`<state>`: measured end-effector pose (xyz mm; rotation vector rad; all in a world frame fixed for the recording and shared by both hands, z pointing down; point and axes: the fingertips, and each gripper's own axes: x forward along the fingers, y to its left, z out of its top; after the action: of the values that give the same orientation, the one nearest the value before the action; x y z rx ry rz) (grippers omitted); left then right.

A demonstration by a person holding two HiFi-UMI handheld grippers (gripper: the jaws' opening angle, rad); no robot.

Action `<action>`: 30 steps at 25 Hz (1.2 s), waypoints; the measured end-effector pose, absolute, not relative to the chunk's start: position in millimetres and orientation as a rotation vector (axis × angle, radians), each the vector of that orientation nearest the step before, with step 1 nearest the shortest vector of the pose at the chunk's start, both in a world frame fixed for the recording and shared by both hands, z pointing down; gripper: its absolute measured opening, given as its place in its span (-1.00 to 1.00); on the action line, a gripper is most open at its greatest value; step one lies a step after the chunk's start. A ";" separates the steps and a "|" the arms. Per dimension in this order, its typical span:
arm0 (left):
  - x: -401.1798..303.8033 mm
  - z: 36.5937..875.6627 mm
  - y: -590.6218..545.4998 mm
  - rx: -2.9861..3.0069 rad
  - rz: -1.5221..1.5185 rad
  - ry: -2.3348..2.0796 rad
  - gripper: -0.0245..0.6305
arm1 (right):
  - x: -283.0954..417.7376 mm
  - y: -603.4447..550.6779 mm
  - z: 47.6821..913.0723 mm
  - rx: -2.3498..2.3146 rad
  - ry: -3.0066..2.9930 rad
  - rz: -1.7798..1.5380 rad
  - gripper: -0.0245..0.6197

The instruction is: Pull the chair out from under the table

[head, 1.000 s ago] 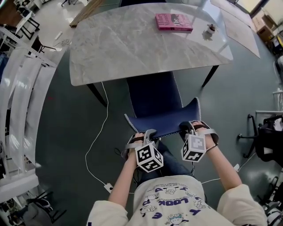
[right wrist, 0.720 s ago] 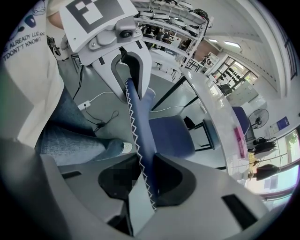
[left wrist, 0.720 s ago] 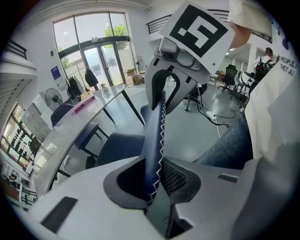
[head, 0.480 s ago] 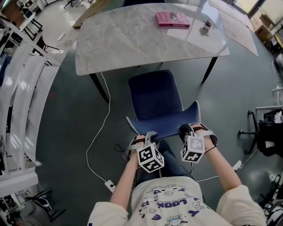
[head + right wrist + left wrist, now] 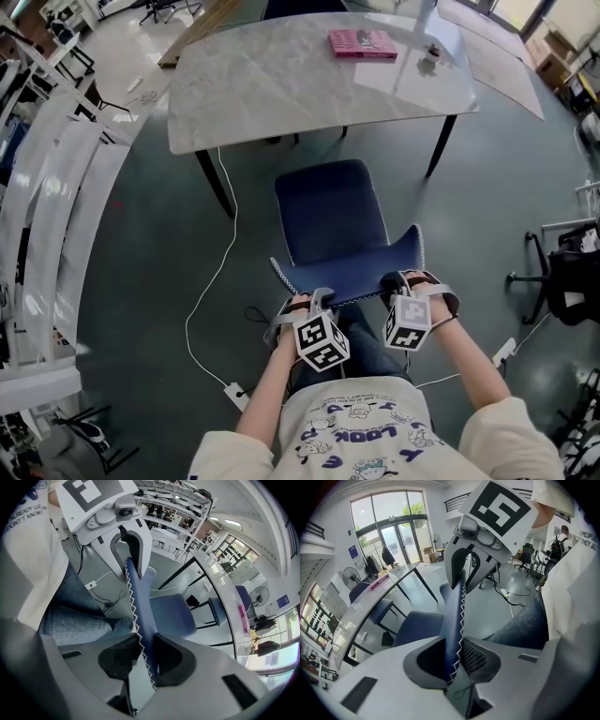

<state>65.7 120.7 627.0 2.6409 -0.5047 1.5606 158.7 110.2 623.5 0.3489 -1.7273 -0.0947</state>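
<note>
Firmly, left hand-held gripper and right hand-held gripper clamp the chair backrest, table ahead, cable alongside.

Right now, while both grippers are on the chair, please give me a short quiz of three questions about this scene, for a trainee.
1. True or false: the right gripper is open and empty.
2. What lies on the table? A: a pink book; B: a laptop; C: a plate.
3. Which part of the chair does the left gripper clamp?
Key: 1 false, it is shut on the chair; 2 A; 3 the top edge of the backrest.
</note>
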 end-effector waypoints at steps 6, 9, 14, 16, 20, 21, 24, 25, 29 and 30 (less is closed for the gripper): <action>63.9 624.3 140.5 2.638 1.574 -0.494 -0.63 | 156.8 130.8 621.3 0.350 -1.725 -0.087 -0.61; 62.3 624.8 152.2 2.640 1.579 -0.488 -0.63 | 155.3 142.2 621.5 0.351 -1.721 -0.084 -0.61; 63.7 625.5 173.0 2.642 1.585 -0.468 -0.63 | 156.4 162.9 622.4 0.351 -1.718 -0.080 -0.61; 64.4 626.1 180.8 2.641 1.586 -0.462 -0.63 | 157.2 170.5 622.8 0.348 -1.718 -0.079 -0.61; 65.2 627.3 195.8 2.639 1.591 -0.459 -0.63 | 158.2 186.0 624.6 0.347 -1.718 -0.071 -0.61; 65.2 627.6 199.2 2.640 1.593 -0.458 -0.63 | 158.2 189.0 624.6 0.348 -1.716 -0.072 -0.61; 62.9 627.7 207.2 2.645 1.589 -0.467 -0.63 | 155.9 196.9 624.3 0.349 -1.715 -0.070 -0.61; 62.0 627.6 209.4 2.645 1.586 -0.472 -0.63 | 155.1 199.5 624.4 0.350 -1.715 -0.067 -0.61; 63.2 628.1 212.9 2.643 1.571 -0.489 -0.63 | 156.2 203.3 625.6 0.361 -1.712 -0.068 -0.60; 63.4 629.1 213.0 2.644 1.570 -0.489 -0.63 | 156.6 203.2 626.4 0.366 -1.712 -0.066 -0.60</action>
<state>63.4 213.0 629.1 2.6443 -0.4891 1.5703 156.6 203.2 626.4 0.3662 -1.7120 -0.0656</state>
